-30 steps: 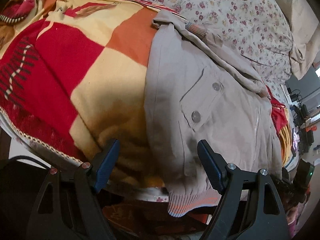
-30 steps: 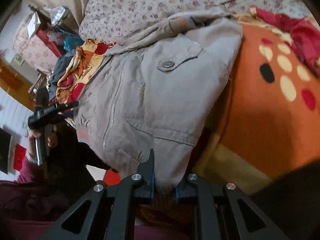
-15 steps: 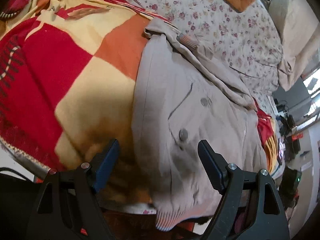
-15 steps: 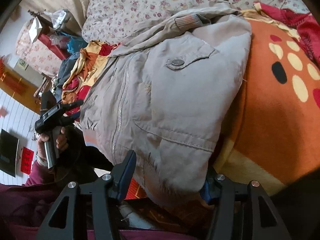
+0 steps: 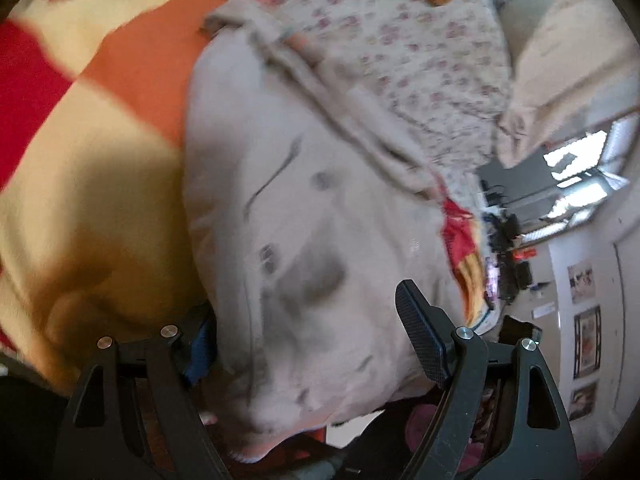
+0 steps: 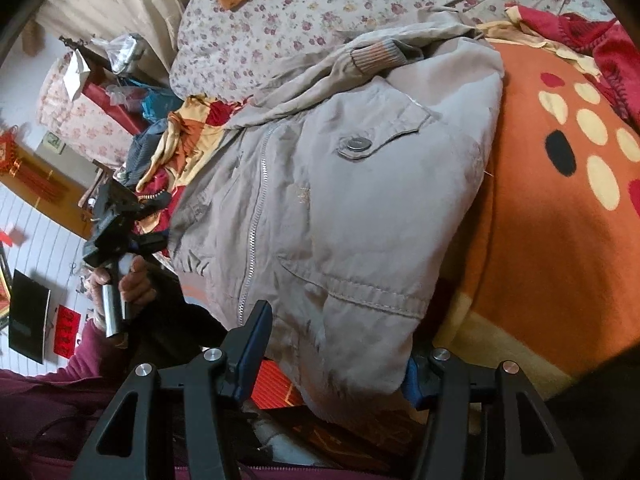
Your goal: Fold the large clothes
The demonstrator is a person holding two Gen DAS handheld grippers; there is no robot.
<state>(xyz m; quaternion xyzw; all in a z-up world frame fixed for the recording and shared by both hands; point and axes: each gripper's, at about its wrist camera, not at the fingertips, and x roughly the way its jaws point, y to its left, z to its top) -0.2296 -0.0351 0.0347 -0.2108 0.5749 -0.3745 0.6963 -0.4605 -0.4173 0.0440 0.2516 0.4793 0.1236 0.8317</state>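
Right gripper fingers now parted off jacket hem, left gripper wide (view blurred), one finger tucked behind cloth.

Daylit from a bright, blown-out window far right. Heavily motion-blurred in the left wrist view, sharp in the right. Soft near shadows; curved, dark-vignetted fisheye edges.
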